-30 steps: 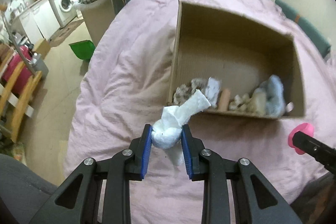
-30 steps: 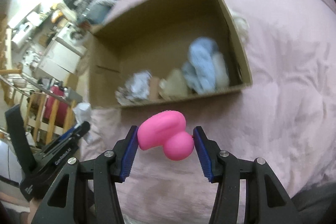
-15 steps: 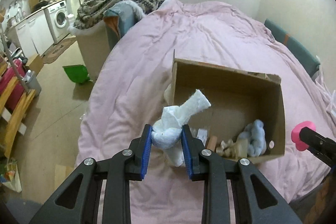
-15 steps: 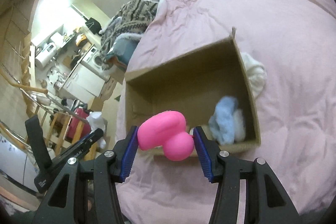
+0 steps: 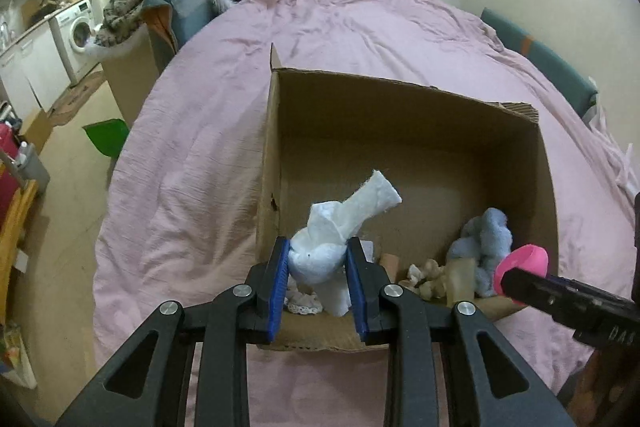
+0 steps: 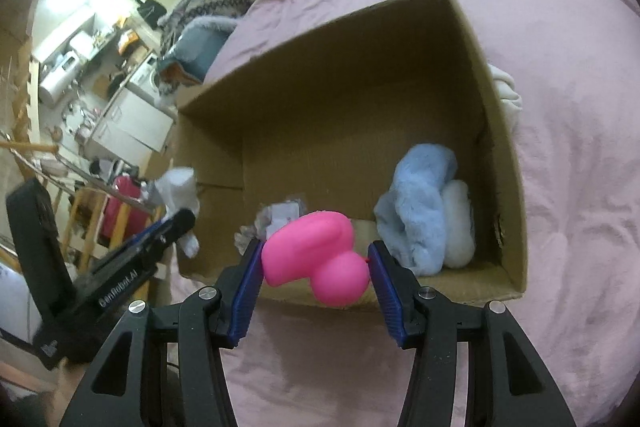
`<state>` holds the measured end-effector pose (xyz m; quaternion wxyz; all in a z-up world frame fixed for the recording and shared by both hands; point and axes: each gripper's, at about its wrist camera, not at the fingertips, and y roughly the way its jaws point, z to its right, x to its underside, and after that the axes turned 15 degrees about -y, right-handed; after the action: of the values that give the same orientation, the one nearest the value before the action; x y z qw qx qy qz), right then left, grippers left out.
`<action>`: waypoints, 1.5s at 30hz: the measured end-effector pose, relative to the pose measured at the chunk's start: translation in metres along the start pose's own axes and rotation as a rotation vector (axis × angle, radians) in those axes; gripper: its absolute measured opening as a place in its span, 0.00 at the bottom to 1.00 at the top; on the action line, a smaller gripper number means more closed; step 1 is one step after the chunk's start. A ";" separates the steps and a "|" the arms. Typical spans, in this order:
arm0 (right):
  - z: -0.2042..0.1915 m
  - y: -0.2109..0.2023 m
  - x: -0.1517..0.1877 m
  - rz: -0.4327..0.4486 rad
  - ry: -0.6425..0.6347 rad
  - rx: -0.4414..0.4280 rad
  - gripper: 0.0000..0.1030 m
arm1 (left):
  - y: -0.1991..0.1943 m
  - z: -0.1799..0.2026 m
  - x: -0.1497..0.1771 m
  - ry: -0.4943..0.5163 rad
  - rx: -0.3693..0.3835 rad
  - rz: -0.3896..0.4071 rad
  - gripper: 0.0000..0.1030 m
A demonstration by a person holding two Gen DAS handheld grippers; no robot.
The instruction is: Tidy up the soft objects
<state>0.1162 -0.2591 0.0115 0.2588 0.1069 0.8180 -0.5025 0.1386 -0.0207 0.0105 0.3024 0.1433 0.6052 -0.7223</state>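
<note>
In the left wrist view, a knotted white cloth (image 5: 320,247) is clamped in the left gripper (image 5: 318,273) over the near edge of the cardboard box (image 5: 400,131), whose far half is bare.

In the right wrist view, a pink toy (image 6: 316,255) is pinched in the right gripper (image 6: 316,269) above the same near edge, beside a blue plush (image 6: 416,203).

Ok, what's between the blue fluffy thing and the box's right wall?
A white fluffy item sits between the blue fluffy item and the cardboard box wall, seen in the right wrist view.
</note>
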 end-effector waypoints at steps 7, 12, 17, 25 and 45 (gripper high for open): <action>-0.003 0.014 0.004 -0.049 -0.011 0.015 0.54 | 0.002 0.005 0.010 0.044 0.010 -0.020 0.25; -0.004 0.015 0.006 -0.054 -0.026 0.022 0.54 | 0.007 0.007 0.011 0.053 0.024 -0.030 0.25; -0.007 0.014 0.008 -0.065 -0.044 0.048 0.54 | 0.010 0.003 0.012 0.039 0.027 -0.049 0.25; -0.008 0.015 0.007 -0.064 -0.051 0.049 0.54 | 0.014 0.002 0.014 0.043 0.004 -0.052 0.27; -0.001 -0.016 -0.003 0.073 -0.010 0.143 0.95 | -0.008 0.008 0.016 0.075 0.018 0.019 0.58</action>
<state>0.1111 -0.2654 0.0255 0.2728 0.1524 0.7743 -0.5503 0.1227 -0.0315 0.0093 0.2849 0.1789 0.6083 -0.7189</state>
